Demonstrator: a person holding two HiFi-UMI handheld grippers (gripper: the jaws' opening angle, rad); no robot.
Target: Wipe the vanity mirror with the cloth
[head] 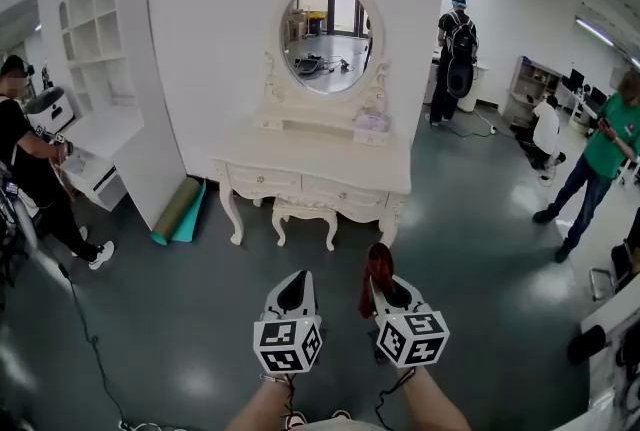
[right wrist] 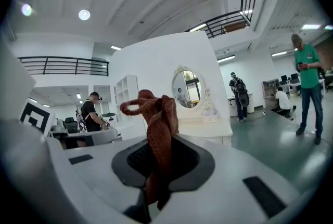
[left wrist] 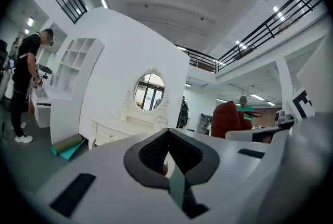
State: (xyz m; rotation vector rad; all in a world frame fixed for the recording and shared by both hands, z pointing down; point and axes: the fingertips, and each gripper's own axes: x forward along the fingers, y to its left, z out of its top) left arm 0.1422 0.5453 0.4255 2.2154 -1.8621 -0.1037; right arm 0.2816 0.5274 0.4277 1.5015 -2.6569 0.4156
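Note:
The oval vanity mirror (head: pixel 326 37) stands on a white carved dressing table (head: pixel 310 154) against a white wall panel, some way ahead of me. It also shows small in the left gripper view as the mirror (left wrist: pixel 149 91) and in the right gripper view as the mirror (right wrist: pixel 187 89). My right gripper (head: pixel 382 285) is shut on a dark red cloth (head: pixel 378 268), which sticks up bunched between the jaws, cloth (right wrist: pixel 158 120), gripper (right wrist: pixel 157 139). My left gripper (head: pixel 293 292) hangs beside it, jaws together and holding nothing (left wrist: pixel 167 132). Both are held low, well short of the table.
A small white stool (head: pixel 305 211) sits under the table. A rolled green mat (head: pixel 178 209) leans by a white shelf unit (head: pixel 105 69) at left. People stand at left (head: pixel 25 169), right (head: pixel 600 159) and behind the panel (head: pixel 458 49). A cable (head: pixel 85 329) runs across the grey floor.

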